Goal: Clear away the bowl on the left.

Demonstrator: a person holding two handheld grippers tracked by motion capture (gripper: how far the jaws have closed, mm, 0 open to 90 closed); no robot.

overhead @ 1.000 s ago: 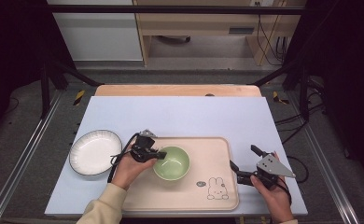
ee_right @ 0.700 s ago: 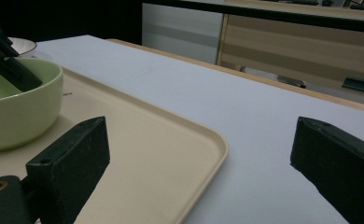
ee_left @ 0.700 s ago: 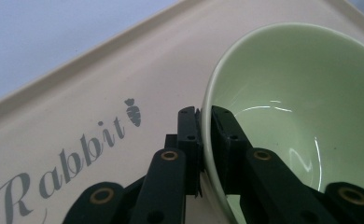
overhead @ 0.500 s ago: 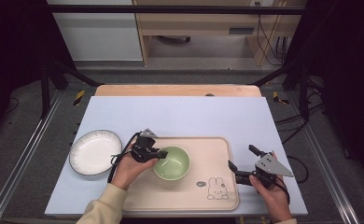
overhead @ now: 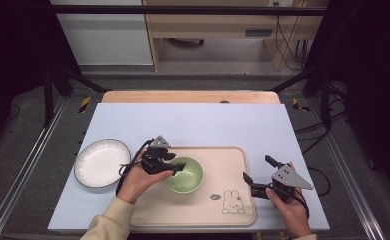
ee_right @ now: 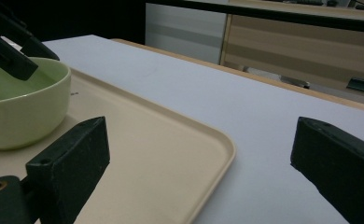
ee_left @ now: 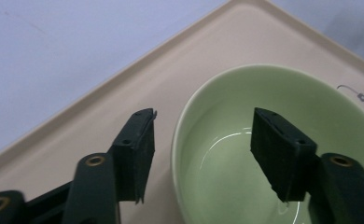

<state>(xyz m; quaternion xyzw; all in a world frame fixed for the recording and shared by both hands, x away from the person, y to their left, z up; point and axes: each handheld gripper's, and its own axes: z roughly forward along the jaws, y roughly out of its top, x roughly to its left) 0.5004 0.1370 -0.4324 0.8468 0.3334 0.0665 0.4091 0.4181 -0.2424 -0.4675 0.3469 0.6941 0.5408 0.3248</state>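
Straddling the near-left rim of the round pale-green ceramic bowl (overhead: 184, 174), the left gripper (overhead: 179, 165) has one jaw inside the bowl and one outside over the tray. Its jaws have just been opening, and in the left gripper view neither pad presses on the bowl's wall (ee_left: 283, 116): the rim passes between them with a gap on each side. The bowl stands upright on the beige rectangular plastic tray with rounded corners (overhead: 223, 210), in the tray's left half, toward ten o'clock from the small rabbit drawing (overhead: 230, 202) printed near the tray's front edge. The tray lies on the pale blue table mat (overhead: 193, 120), toward its near side.

At nine o'clock from the bowl, off the tray and on the mat, sits a round white ceramic plate with a dark rim (overhead: 102, 163); the person's left hand (overhead: 138, 179) is between plate and bowl.

The right gripper (overhead: 259, 172) hovers at three o'clock from the tray, just past its right edge, jaws spread wide with nothing between them. In the right gripper view its jaws frame the tray's rounded corner (ee_right: 217, 144), with the bowl (ee_right: 21, 112) off to the left.
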